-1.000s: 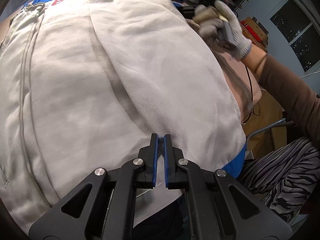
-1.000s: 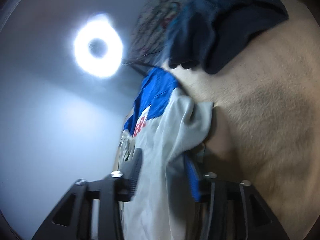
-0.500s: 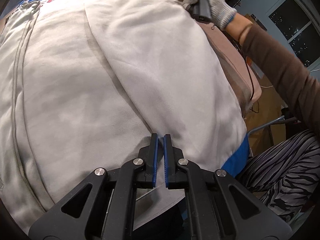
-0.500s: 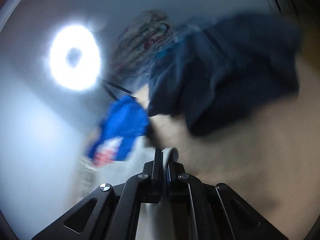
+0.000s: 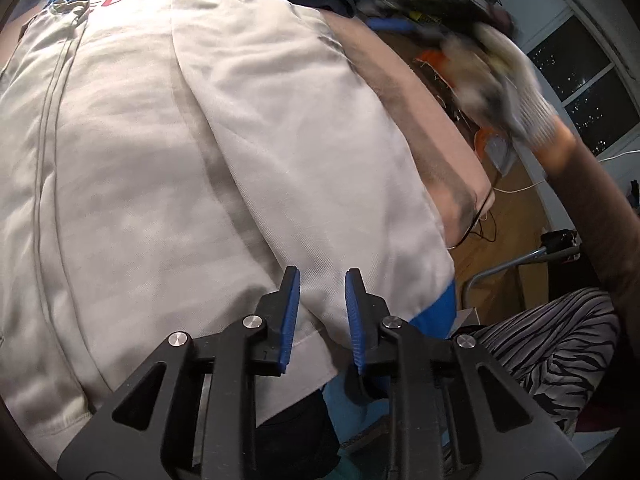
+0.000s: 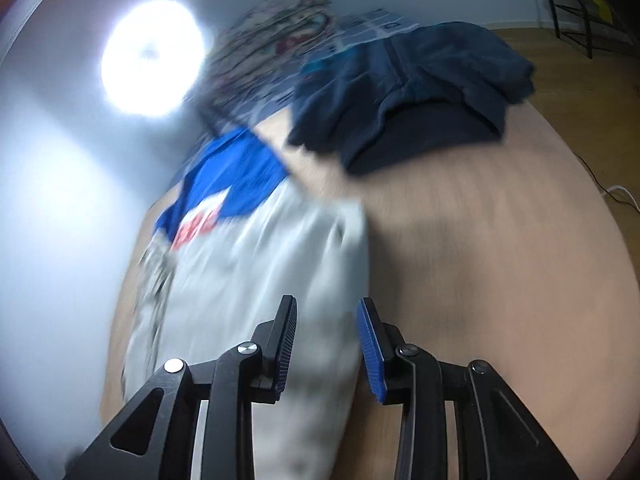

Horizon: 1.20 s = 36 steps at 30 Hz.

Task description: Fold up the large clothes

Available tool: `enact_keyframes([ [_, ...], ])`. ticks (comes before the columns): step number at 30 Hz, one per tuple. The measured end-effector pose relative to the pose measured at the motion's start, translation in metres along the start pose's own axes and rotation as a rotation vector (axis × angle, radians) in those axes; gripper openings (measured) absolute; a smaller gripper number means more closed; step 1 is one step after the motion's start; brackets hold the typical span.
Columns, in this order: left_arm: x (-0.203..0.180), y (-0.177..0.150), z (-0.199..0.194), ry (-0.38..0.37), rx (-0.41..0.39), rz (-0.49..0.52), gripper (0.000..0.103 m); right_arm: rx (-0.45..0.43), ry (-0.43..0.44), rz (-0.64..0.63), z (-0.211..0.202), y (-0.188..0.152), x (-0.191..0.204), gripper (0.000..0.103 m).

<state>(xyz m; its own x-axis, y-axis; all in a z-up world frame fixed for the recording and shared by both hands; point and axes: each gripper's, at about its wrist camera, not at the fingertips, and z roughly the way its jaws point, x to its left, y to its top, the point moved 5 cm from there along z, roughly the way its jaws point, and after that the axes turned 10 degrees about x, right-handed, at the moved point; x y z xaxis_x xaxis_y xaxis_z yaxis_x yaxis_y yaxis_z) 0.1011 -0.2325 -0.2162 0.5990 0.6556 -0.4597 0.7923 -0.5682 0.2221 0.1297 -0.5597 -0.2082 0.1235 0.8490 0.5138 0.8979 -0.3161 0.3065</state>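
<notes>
Tan table (image 5: pixel 436 128) under a bright ring lamp (image 6: pixel 150 56), with dark windows off to the right. Spread flat across most of it: a pale grey jacket (image 5: pixel 168 168) with blue trim and red lettering at its far end, one long panel laid over the middle, likely as the first lengthwise fold. Parked beyond it on the table: a heap of dark blue clothes (image 6: pixel 420 88), probably kept clear of the folding space.

Left gripper (image 5: pixel 322 312) poised over the jacket's near hem, jaws apart, holding nothing, cloth lying loose between the blue pads. Right gripper (image 6: pixel 326 344) low over the jacket's right edge, jaws likewise apart and empty, view blurred. Seen from the left camera: a gloved right hand (image 5: pixel 504 80), blurred, raised above the table's far right side. Judged: fold panel set down and released; next grasp not yet taken.
</notes>
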Motion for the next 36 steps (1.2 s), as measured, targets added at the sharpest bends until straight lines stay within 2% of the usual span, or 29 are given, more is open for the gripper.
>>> enact_keyframes([
  [3, 0.002, -0.007, 0.001, -0.040, 0.014, -0.036, 0.022, 0.053, 0.012, -0.028, -0.022, -0.065, 0.015, 0.034],
  [8, -0.002, -0.017, 0.014, -0.127, 0.059, -0.097, 0.022, 0.151, 0.159, 0.014, -0.034, -0.172, 0.033, 0.034],
  [10, 0.001, -0.020, 0.020, -0.160, 0.080, -0.137, 0.022, 0.216, 0.164, 0.014, -0.026, -0.215, 0.038, 0.034],
  [13, 0.003, -0.018, 0.027, -0.185, 0.091, -0.164, 0.022, 0.260, 0.135, 0.020, -0.013, -0.251, 0.036, 0.034],
  [17, 0.001, -0.012, 0.032, -0.181, 0.077, -0.167, 0.022, 0.286, 0.154, 0.044, 0.002, -0.267, 0.030, 0.034],
  [19, 0.001, -0.012, 0.032, -0.170, 0.074, -0.158, 0.022, 0.274, 0.149, 0.032, 0.005, -0.269, 0.031, 0.026],
  [20, 0.000, -0.013, 0.031, -0.162, 0.070, -0.150, 0.022, 0.269, 0.145, 0.022, 0.005, -0.268, 0.032, 0.012],
  [21, -0.001, -0.014, 0.031, -0.154, 0.068, -0.145, 0.020, 0.261, 0.135, 0.008, 0.003, -0.268, 0.033, 0.005],
  [27, -0.008, -0.013, 0.034, -0.097, 0.063, -0.097, 0.018, 0.201, 0.049, -0.035, -0.013, -0.268, 0.034, 0.003],
  [28, -0.007, -0.014, 0.033, -0.093, 0.064, -0.090, 0.018, 0.201, 0.058, -0.035, -0.012, -0.269, 0.034, 0.004],
  [29, -0.007, -0.014, 0.032, -0.086, 0.068, -0.086, 0.018, 0.201, 0.062, -0.039, -0.012, -0.270, 0.033, 0.011],
  [32, -0.007, -0.016, 0.020, -0.079, 0.057, -0.086, 0.018, 0.188, 0.042, -0.054, -0.017, -0.271, 0.029, 0.041],
  [36, -0.015, -0.021, -0.004, -0.042, 0.008, -0.027, 0.018, 0.179, 0.095, -0.018, -0.018, -0.268, 0.013, 0.042],
])
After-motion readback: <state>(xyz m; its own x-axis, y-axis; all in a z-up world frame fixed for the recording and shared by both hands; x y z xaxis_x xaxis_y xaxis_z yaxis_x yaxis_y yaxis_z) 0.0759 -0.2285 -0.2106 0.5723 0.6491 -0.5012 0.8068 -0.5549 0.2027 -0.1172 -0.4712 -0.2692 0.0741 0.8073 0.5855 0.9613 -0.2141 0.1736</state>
